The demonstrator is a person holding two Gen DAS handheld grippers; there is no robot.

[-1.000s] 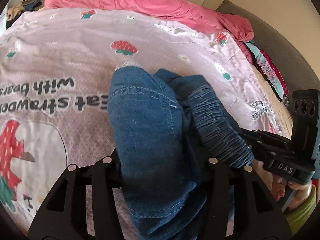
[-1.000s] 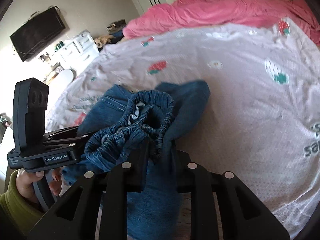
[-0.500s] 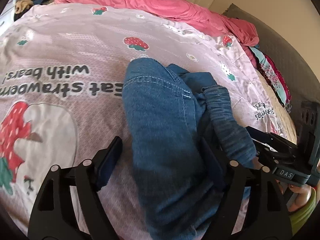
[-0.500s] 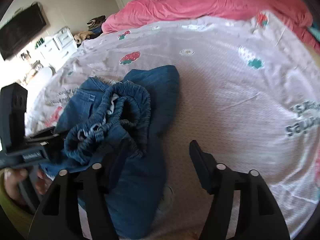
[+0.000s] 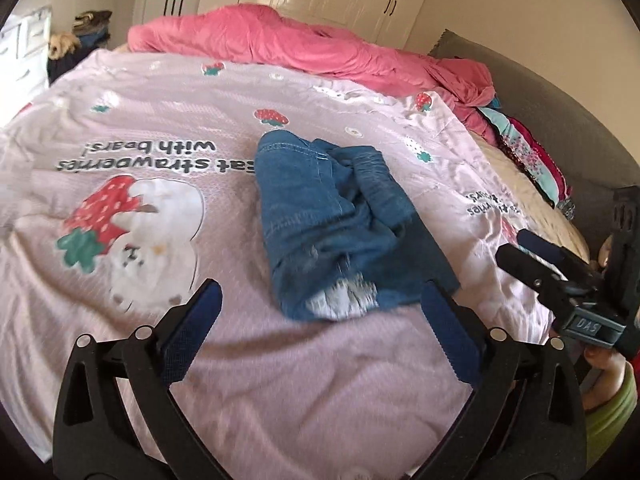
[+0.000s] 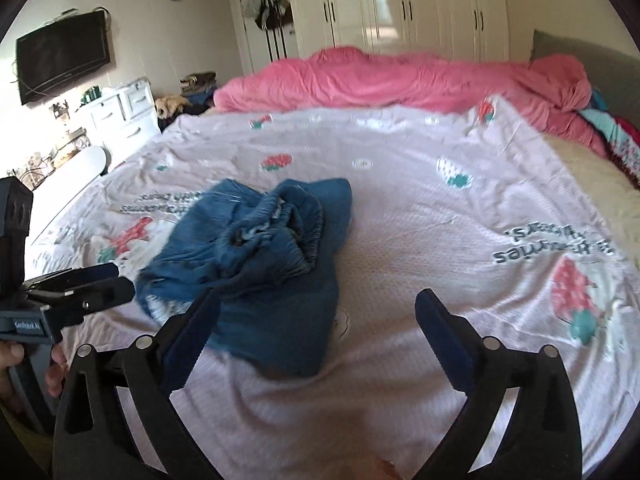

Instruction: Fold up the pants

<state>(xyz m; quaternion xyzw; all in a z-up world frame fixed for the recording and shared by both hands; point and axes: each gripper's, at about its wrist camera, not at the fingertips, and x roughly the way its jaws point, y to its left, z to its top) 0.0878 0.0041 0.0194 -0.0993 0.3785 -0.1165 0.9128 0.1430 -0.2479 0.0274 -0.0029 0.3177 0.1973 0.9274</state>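
Observation:
Small blue denim pants (image 5: pixel 332 216) lie folded in a loose bundle on the pale pink strawberry-print sheet (image 5: pixel 160 112), with the gathered waistband (image 6: pixel 276 232) on top. My left gripper (image 5: pixel 320 300) hovers just short of the bundle's near end, its jaws opening wide with nothing between them. In the right wrist view the same pants (image 6: pixel 256 264) lie ahead and to the left. My right gripper (image 6: pixel 316 312) is also opening; its left finger (image 6: pixel 192 332) overlaps the cloth's near edge, and no pad presses on the denim.
A rumpled pink duvet (image 5: pixel 304 44) lies along the far side of the bed, with patterned clothes (image 5: pixel 528 156) by the grey headboard (image 5: pixel 560 112). White wardrobes (image 6: pixel 400 4), a wall TV (image 6: pixel 64 56) and a white dresser (image 6: pixel 124 116) stand beyond. Hands hold each gripper's handle.
Both grippers let go of the pants, opened wide and pulled back and up from the bundle. The pants now lie free on the sheet.

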